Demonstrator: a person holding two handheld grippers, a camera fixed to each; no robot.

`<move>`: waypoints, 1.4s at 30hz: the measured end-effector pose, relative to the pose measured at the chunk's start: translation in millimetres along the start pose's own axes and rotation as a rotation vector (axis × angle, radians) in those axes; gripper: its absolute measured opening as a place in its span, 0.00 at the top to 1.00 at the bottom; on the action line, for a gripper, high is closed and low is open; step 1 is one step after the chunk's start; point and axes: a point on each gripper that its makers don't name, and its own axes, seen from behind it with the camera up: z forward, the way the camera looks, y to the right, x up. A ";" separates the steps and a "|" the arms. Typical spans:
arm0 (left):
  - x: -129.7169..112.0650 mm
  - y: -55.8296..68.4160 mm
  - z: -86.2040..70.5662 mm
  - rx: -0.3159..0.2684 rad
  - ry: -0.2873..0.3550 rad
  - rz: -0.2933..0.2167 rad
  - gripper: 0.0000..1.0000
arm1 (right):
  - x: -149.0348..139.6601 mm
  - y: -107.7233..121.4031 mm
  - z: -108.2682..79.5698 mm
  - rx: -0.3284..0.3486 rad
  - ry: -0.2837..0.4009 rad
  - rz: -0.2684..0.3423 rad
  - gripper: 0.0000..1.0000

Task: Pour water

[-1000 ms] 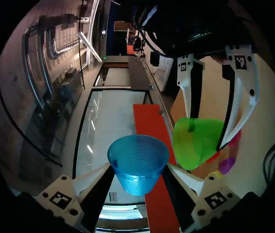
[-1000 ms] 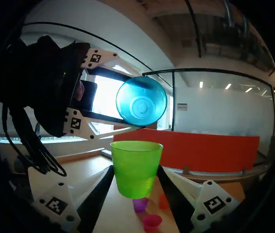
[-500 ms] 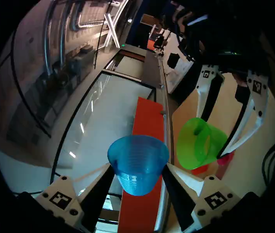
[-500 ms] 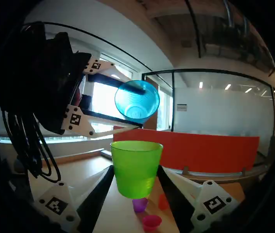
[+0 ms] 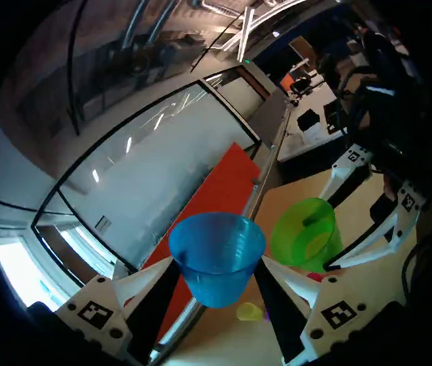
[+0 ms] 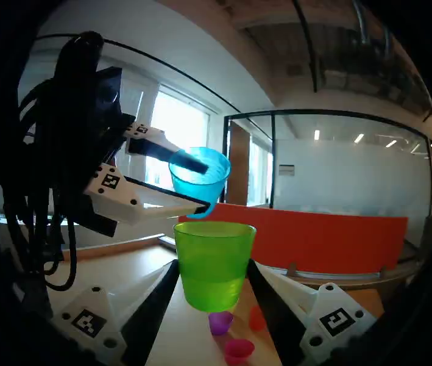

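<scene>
Right gripper view first: the right gripper (image 6: 212,269) has its two fingers pressed against either side of the green cup (image 6: 214,247), holding it upright in the air, and I think there's a waterline low in it, though I can't swear to that. Up and to the left, the left gripper (image 6: 186,184) has the blue cup (image 6: 206,174) pinched between its fingers, roughly upright, just above the green rim and off to one side rather than over it. My worry is that offset: if either cup tips while the rims aren't lined up, the water misses and lands on the table (image 6: 182,332) and the little cups (image 6: 220,321) below. These cups also look like thin plastic, so a hard squeeze could buckle a wall, or a wet side could slip through the fingers mid-tilt. Further out is a red partition (image 6: 337,235) and a glass wall (image 6: 350,177). As for writing: the black-and-white square markers (image 6: 88,320) on the fingers are just patterns, the cups carry no branding I can see, and a sign (image 6: 286,168) on the glass is too small to read.
</scene>
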 end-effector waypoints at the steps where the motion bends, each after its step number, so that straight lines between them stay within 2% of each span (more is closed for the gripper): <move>1: -3.1 -1.5 -1.1 -0.001 -0.004 -0.031 0.19 | 0.0 -0.5 -0.2 0.000 0.000 0.000 0.16; 6: -18.3 -8.2 -6.3 -0.001 -0.025 -0.192 0.19 | 0.9 -2.9 -0.4 0.002 -0.001 0.002 0.16; 12: -35.8 -9.7 -14.9 0.003 -0.042 -0.376 0.19 | 0.1 -3.3 -1.0 0.002 0.003 0.007 0.16; 18: -57.4 -13.2 -27.5 0.029 -0.056 -0.505 0.19 | -0.8 -3.4 -3.9 -0.003 0.002 0.009 0.16; 21: -73.1 -10.6 -33.2 0.042 -0.074 -0.568 0.19 | -0.6 -3.3 -6.0 -0.009 0.002 0.009 0.16; 24: -88.6 -7.5 -38.9 0.058 -0.091 -0.618 0.19 | -0.8 -3.2 -8.4 -0.014 0.001 0.008 0.16; 27: -96.8 -4.4 -45.4 0.072 -0.088 -0.645 0.19 | -1.5 -2.3 -11.7 -0.022 -0.002 0.008 0.16; 35: -127.5 17.2 -54.5 0.082 -0.110 -0.716 0.19 | -2.2 -0.5 -20.6 -0.045 -0.004 0.012 0.16; 42: -161.6 35.4 -59.4 0.109 -0.146 -0.755 0.19 | -3.9 0.4 -27.9 -0.063 -0.007 0.010 0.16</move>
